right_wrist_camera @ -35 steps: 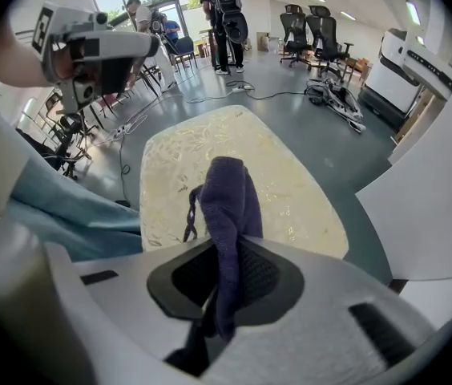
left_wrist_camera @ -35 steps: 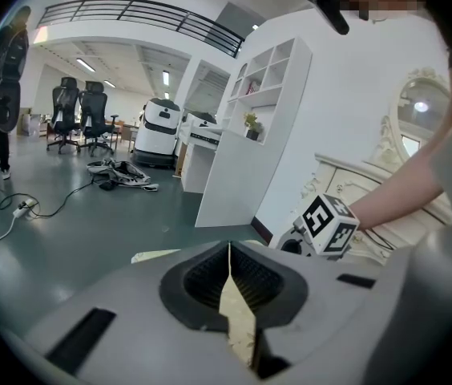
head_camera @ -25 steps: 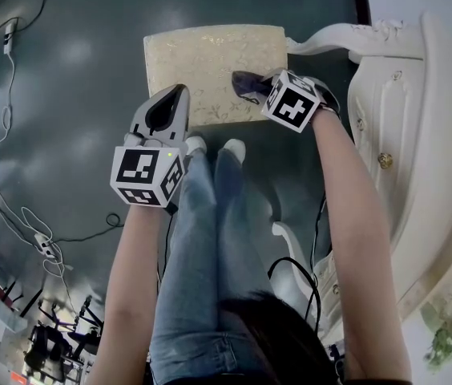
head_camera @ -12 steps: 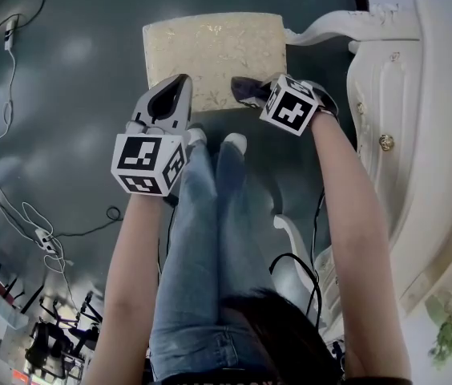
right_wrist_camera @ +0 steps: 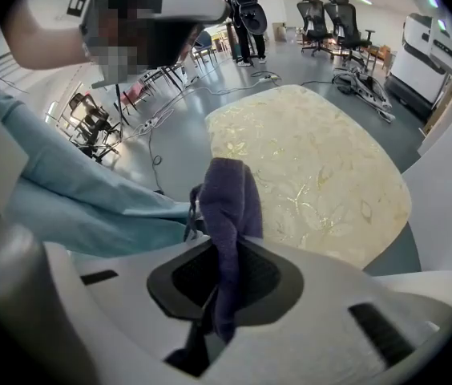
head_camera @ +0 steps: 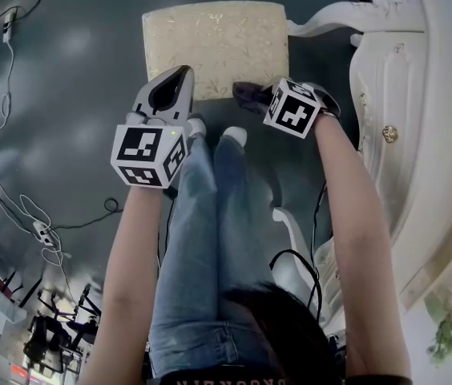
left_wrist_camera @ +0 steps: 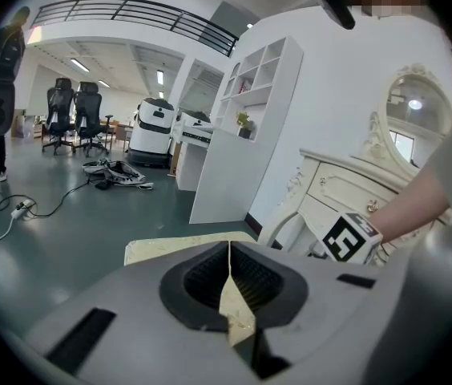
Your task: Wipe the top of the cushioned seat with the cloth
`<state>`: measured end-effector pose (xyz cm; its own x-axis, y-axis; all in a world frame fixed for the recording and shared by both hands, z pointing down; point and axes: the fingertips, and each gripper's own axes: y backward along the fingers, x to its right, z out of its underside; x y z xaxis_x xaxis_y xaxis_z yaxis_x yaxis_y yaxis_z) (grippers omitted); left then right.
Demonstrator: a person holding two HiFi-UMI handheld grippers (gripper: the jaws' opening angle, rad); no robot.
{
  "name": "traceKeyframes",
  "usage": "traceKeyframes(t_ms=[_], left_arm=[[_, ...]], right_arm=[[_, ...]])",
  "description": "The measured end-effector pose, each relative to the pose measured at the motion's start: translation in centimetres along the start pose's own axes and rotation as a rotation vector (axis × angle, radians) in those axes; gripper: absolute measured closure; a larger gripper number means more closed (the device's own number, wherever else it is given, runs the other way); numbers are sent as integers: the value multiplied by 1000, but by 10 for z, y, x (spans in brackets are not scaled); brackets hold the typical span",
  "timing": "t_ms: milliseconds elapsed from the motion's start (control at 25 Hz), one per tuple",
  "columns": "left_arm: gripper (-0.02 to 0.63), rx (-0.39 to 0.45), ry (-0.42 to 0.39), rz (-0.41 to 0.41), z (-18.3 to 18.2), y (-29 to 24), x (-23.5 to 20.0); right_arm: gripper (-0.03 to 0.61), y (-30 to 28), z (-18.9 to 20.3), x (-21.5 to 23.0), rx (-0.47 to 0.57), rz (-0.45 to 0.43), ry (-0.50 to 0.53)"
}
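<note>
The head view looks steeply down from overhead, with the cushioned seat at 12 o'clock, well below. The left gripper view sits low behind its own jaws, facing nearly level across the seat's near edge. The right gripper view looks down on the seat from close, toward 1 o'clock. All three share the seat.

The head view is dim and cool, its glossy dark floor carrying soft pale reflections of overhead lamps, while the white dresser at the right is bright, nearly washed out. Both gripper views are evenly lit by ceiling strip lights, bend strongly toward a black round vignette, and render the left gripper, right gripper and cloth softly, close to the lens.
</note>
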<state>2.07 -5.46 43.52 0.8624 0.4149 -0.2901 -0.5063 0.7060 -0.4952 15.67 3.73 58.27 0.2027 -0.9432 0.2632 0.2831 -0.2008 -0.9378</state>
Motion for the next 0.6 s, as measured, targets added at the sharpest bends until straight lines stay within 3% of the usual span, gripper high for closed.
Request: traceKeyframes(t_ms=[280,600], left_arm=[[606,-2,2,-4,0,3,-6],[606,-2,13,-11,-6,5,-20]], right_arm=[[548,-20,24,-29,-110,-23,77],[548,14,5,-25,7,12,-11]])
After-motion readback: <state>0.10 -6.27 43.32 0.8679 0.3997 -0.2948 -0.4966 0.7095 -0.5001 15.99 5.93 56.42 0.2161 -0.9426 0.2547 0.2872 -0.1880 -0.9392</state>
